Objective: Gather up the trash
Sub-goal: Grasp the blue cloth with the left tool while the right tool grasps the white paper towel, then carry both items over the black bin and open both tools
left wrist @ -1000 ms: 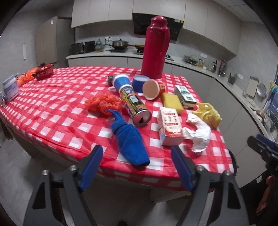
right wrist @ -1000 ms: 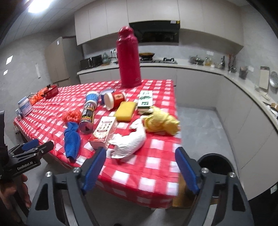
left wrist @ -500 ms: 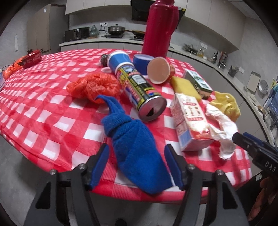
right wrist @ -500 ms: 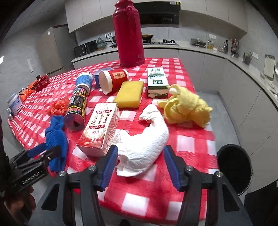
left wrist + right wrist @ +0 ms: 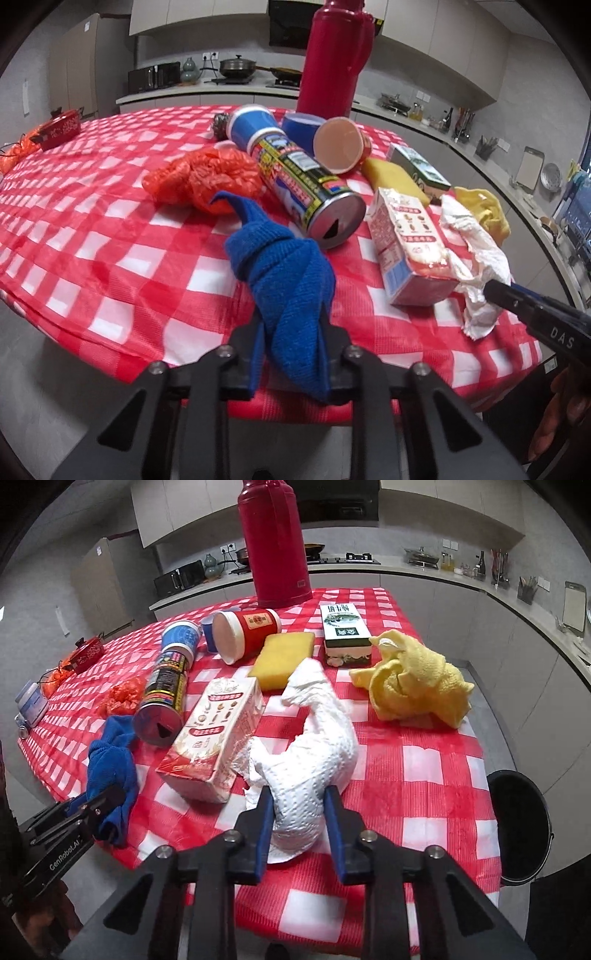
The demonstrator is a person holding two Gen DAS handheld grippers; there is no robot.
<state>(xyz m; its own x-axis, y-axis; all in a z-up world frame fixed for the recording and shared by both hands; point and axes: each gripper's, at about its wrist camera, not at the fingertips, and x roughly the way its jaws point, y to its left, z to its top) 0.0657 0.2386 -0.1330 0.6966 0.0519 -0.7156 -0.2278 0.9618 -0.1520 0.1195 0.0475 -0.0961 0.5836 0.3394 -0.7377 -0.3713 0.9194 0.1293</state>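
Observation:
On the red checked tablecloth (image 5: 92, 236) lie a blue cloth (image 5: 284, 280), a crumpled white paper towel (image 5: 314, 753), a pink carton (image 5: 218, 738), a spray can (image 5: 303, 188), an orange plastic bag (image 5: 203, 177) and a yellow cloth (image 5: 417, 679). My left gripper (image 5: 291, 350) is shut on the near end of the blue cloth. My right gripper (image 5: 299, 823) is shut on the near end of the paper towel. Both items still rest on the table. A black bin (image 5: 517, 827) stands on the floor at the table's right.
A tall red thermos (image 5: 275, 542) stands at the back. A red cup (image 5: 247, 631), blue cup (image 5: 255, 122), yellow sponge (image 5: 282, 657) and green box (image 5: 343, 631) lie mid-table. A kitchen counter (image 5: 443, 572) runs behind and to the right.
Both grippers moved forward to the table's near edge and closed, the left on the blue cloth and the right on the paper towel.

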